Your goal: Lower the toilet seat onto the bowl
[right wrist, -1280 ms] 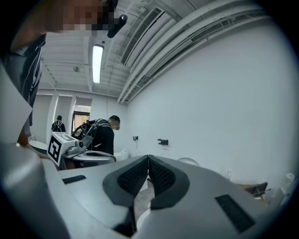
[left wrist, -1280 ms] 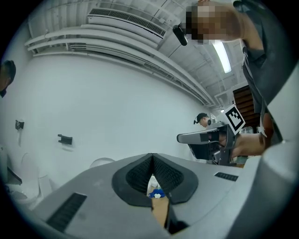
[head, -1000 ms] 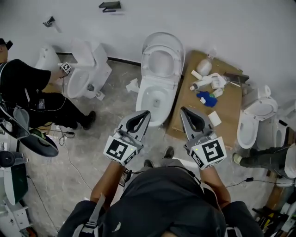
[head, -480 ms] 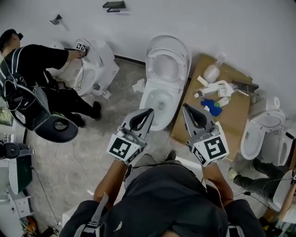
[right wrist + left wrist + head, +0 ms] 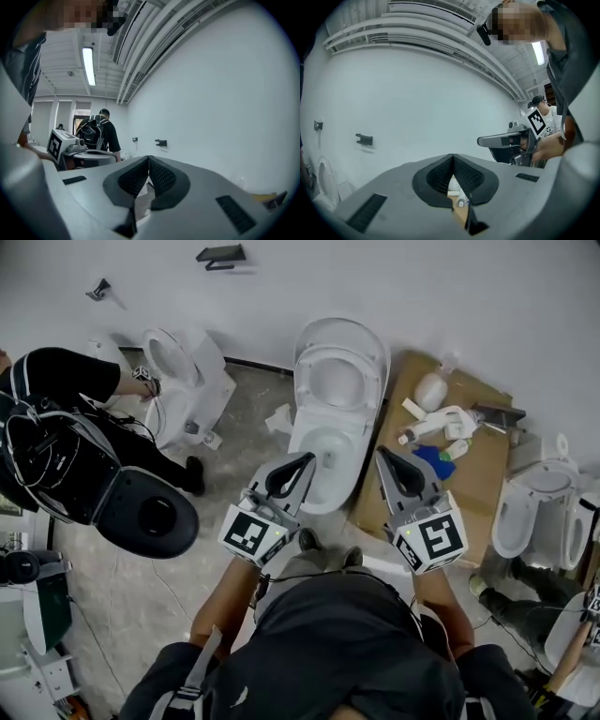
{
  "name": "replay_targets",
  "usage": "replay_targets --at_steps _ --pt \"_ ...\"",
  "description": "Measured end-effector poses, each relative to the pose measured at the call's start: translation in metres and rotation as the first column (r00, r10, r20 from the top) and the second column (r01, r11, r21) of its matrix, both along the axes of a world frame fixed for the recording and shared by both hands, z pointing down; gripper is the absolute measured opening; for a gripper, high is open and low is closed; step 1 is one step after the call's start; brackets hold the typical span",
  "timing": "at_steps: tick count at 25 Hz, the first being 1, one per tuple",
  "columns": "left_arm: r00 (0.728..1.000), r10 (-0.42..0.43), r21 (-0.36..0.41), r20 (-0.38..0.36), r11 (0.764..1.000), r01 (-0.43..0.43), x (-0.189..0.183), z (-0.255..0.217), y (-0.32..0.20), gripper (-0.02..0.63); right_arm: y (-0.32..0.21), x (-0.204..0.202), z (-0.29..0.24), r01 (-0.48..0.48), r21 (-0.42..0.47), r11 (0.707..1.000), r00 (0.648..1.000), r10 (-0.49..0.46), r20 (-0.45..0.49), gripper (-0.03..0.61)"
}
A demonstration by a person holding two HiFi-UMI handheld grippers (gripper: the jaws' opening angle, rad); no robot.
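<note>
In the head view a white toilet stands against the wall, and its seat (image 5: 362,365) is raised upright over the bowl (image 5: 323,457) together with the lid behind it. My left gripper (image 5: 307,458) is shut and empty, with its tip over the bowl's near left rim. The right gripper (image 5: 382,453) is also shut and empty, just right of the bowl. Neither touches the seat. The left gripper view shows its jaws (image 5: 452,157) closed together, pointing at the wall. In the right gripper view the jaws (image 5: 149,158) are closed as well.
A cardboard sheet (image 5: 469,479) with bottles and a blue cloth lies right of the toilet. A second toilet (image 5: 187,381) stands at the left, where a person in black (image 5: 56,427) crouches. A third toilet (image 5: 525,502) is at the right. Cables run across the floor.
Both grippers stay shut and have barely moved relative to the toilet. The person at the left has shifted, and the seat of that left toilet now stands raised.
</note>
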State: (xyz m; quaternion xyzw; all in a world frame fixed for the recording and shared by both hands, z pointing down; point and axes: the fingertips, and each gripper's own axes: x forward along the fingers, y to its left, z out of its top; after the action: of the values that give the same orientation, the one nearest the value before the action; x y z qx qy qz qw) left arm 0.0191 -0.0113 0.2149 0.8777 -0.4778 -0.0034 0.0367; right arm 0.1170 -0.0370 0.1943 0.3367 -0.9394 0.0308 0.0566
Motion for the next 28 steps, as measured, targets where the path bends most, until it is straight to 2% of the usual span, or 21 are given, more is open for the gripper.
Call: replay_targets --at_steps 7,11,15,19,28 --pt "0.997 0.071 0.019 -0.027 0.997 -0.071 -0.045 -0.002 -0.028 0.005 -0.022 -0.039 -0.005 -0.086 0.02 0.996 0.996 0.087 -0.016 0.008" --pt "0.994 0.103 0.011 -0.044 0.995 -0.102 -0.056 0.001 -0.039 0.005 -0.028 -0.054 -0.004 -0.116 0.021 0.993 0.993 0.117 -0.018 0.008" --pt "0.992 0.111 0.015 -0.055 0.994 -0.111 -0.059 0.003 -0.05 0.005 -0.038 -0.06 -0.001 -0.117 0.021 0.993 0.993 0.117 -0.031 0.008" --pt "0.993 0.114 0.011 -0.03 0.993 -0.114 -0.058 0.009 -0.067 0.005 -0.057 -0.059 0.002 -0.112 0.016 0.994 0.993 0.112 -0.031 0.008" --pt "0.998 0.062 -0.003 0.0 0.998 -0.062 -0.043 0.015 -0.108 0.005 -0.105 -0.041 0.009 -0.069 0.002 0.998 0.998 0.069 -0.003 0.008"
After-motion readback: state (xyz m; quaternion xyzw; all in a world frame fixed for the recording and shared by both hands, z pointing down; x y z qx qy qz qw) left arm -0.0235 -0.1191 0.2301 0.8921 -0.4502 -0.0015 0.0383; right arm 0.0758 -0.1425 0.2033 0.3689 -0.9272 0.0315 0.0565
